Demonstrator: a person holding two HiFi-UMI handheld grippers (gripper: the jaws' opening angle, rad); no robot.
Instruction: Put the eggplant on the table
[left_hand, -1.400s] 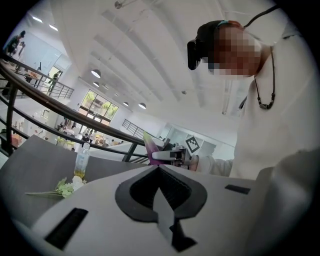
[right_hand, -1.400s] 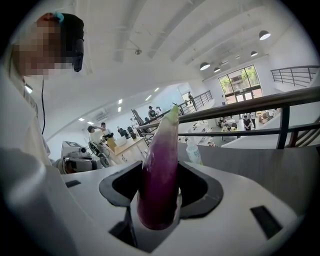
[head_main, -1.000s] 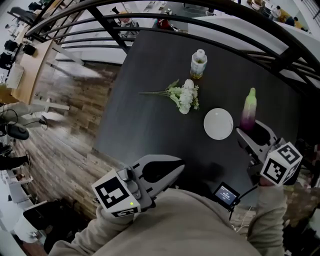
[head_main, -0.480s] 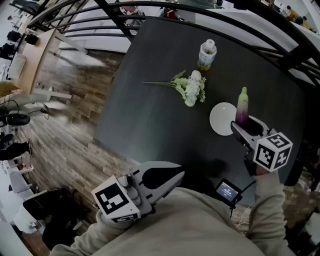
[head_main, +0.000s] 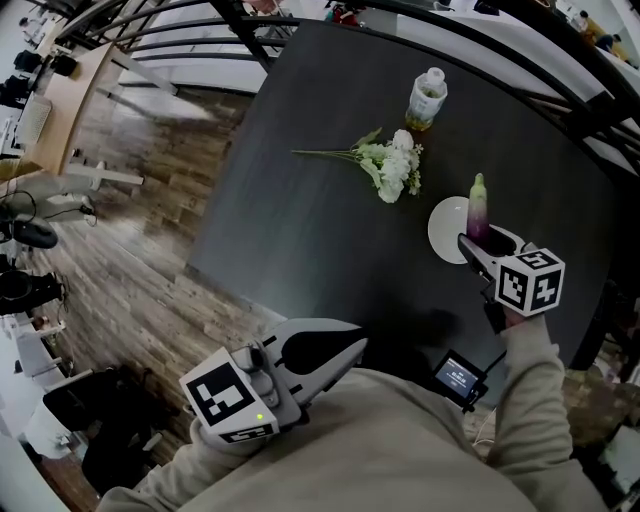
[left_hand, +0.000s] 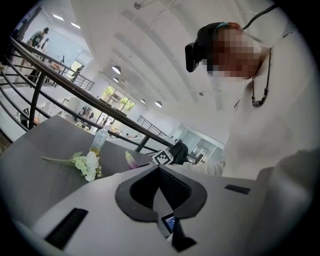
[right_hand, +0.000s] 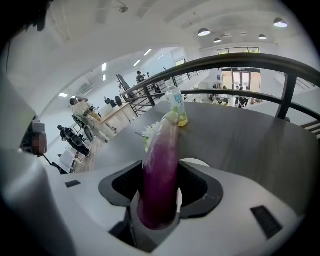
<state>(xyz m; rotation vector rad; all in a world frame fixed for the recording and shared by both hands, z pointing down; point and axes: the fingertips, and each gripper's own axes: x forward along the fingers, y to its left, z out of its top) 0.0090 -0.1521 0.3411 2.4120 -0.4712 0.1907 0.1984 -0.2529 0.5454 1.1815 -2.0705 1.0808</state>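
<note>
Not done yet: holding the eggplant (head_main: 478, 212) upright, clamped in the right gripper (head_main: 490, 245) fingers (right_hand: 202, 187), off the bench (head_main: 320, 200) by the white plate (head_main: 443, 232); left gripper (head_main: 352, 347) fingers (left_hand: 142, 187) clenched, empty; remaining: lowering, releasing

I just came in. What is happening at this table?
A person holds a gripper in each hand. The right gripper grips a purple eggplant beside the white plate on the dark table; it is not yet set down. The left gripper is shut and empty, near the person's body.
</note>
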